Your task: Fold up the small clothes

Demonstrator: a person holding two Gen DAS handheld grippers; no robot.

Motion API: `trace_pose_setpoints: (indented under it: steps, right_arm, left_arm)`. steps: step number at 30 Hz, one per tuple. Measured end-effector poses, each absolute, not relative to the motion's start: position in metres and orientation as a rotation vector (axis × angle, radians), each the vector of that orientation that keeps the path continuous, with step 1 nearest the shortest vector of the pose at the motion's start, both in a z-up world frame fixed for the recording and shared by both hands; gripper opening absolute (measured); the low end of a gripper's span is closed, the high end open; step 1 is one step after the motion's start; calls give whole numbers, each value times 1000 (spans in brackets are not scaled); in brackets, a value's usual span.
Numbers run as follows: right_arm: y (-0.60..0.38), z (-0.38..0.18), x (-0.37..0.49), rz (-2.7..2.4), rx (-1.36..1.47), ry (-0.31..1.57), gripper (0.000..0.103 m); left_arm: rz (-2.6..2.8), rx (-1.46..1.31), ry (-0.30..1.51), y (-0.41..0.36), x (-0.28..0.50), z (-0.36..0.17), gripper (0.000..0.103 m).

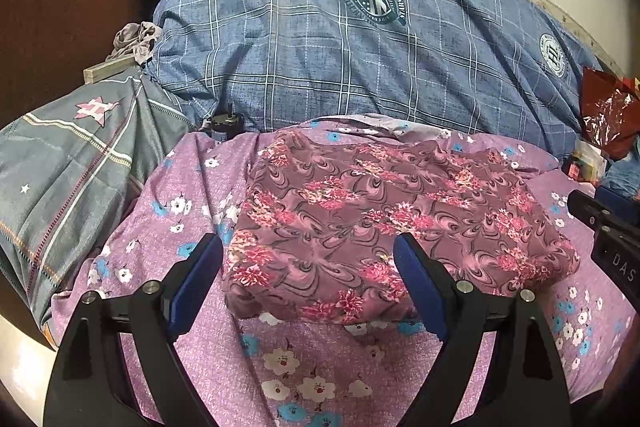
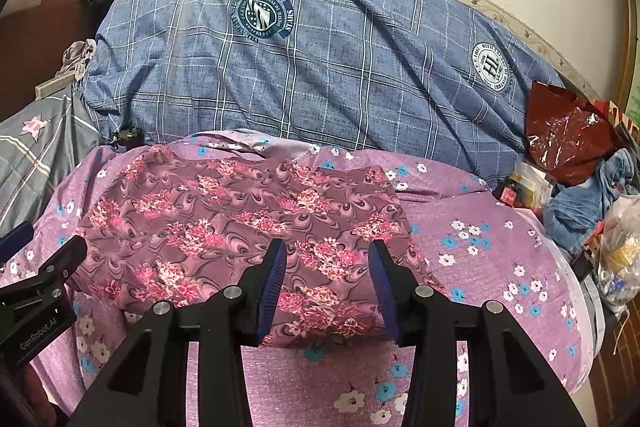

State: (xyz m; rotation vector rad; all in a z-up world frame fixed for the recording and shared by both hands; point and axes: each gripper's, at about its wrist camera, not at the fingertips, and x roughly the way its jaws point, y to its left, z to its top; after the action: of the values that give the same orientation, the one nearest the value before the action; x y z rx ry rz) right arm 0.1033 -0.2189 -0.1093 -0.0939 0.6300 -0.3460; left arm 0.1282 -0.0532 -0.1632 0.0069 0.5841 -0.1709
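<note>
A folded mauve garment with pink flowers (image 1: 380, 219) (image 2: 240, 227) lies flat on the lilac floral bed sheet (image 1: 192, 307) (image 2: 500, 219). My left gripper (image 1: 308, 243) is open wide over the garment's near left corner. One finger is off the cloth's left edge and the other is above the cloth. My right gripper (image 2: 328, 247) stands partly open over the garment's near right corner, and the cloth lies flat beneath the gap with the pads apart from it. Each gripper shows at the edge of the other's view: the right gripper (image 1: 600, 227) and the left gripper (image 2: 40, 267).
A rolled blue plaid duvet (image 1: 340, 59) (image 2: 320, 67) runs along the wall behind the garment. A grey star-print pillow (image 1: 80, 163) lies at the left. A red plastic bag (image 2: 568, 139) and loose clutter (image 2: 592, 211) crowd the right edge of the bed.
</note>
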Motion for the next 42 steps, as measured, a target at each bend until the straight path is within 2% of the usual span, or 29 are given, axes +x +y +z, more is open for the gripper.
trace_pose_setpoints:
  steps: [42]
  right_arm:
    - [-236, -117, 106, -362, -102, 645, 45]
  left_arm:
    - [-214, 19, 575, -76, 131, -166, 88]
